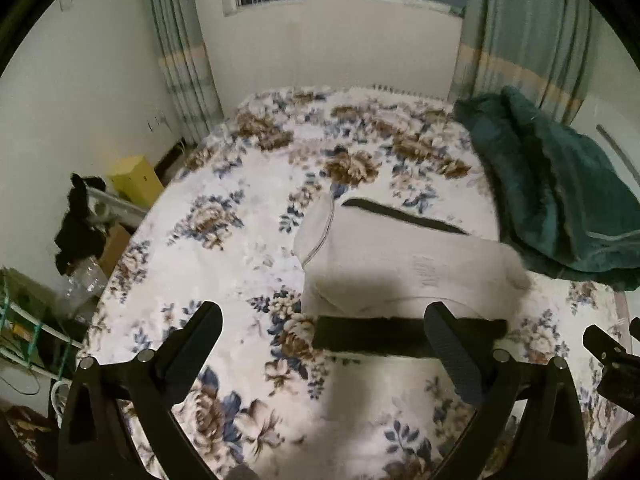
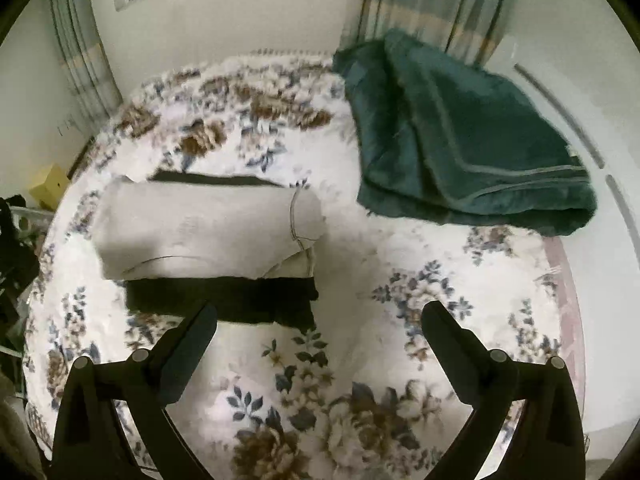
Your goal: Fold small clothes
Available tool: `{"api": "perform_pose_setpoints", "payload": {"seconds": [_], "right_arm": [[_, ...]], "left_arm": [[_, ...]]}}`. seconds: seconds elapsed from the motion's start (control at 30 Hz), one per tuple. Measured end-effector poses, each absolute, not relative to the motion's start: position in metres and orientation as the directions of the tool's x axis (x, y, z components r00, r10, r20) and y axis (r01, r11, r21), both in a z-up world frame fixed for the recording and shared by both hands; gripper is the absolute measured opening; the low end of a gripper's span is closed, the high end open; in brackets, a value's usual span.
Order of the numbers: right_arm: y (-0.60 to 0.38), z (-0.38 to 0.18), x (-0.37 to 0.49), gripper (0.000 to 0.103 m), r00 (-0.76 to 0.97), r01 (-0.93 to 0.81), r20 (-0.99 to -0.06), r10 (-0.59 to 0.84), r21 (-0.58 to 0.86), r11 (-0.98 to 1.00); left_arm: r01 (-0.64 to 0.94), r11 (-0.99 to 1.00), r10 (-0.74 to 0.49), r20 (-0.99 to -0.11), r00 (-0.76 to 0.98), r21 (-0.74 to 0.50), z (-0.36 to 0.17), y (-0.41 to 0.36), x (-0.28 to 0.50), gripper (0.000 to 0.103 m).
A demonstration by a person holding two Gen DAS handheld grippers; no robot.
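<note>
Both claws, left claw [image 1: 326,338] and right claw [image 2: 320,332], are hanging apart and empty above the bed [image 2: 400,280]. Soft, light folded garment [image 2: 208,228] is lying just beyond; its dark near band [image 2: 220,300] is probably offering the easiest pinch.

A small pale grey knitted garment [image 1: 400,256] [image 2: 208,228] lay folded over itself into a thick, rounded bundle on the bed. Its stitched seam edge curved across one end. A black ribbed band [image 1: 404,336] [image 2: 224,300] stuck out flat along its near side, and another black strip [image 1: 404,216] [image 2: 212,179] showed along the far side.
</note>
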State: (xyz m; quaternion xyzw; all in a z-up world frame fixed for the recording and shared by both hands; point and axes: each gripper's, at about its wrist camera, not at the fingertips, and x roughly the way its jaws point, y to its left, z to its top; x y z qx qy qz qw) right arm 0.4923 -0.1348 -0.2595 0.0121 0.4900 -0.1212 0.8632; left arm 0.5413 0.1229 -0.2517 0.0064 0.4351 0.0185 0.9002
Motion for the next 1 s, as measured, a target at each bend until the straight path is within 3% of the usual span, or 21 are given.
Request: {"api": "perform_pose_setpoints", "payload": {"seconds": [0.47,0.73,1.0], "right_arm": [[-0.115,-0.046,0.275,0.103,0.706,0.224,-0.674,-0.215,-0.076,0.972],[-0.112,0.025,0.18,0.103,0.781,0.241,-0.576,-0.242,-0.079,0.967],[-0.107,0.056,0.128,0.103,0.803,0.232,-0.548,-0.234,-0.075,0.97]], "left_arm": [[0.02,0.999,0.001,-0.65,0.76,0.025,-0.095,0.1,0.371,0.103],[0.053,0.999,-0.039,-0.594,0.804,0.006,-0.05,0.092,0.308,0.103],[0.073,0.997,-0.078,-0.583,0.809,-0.032,-0.031,0.092,0.271,0.103]]}}
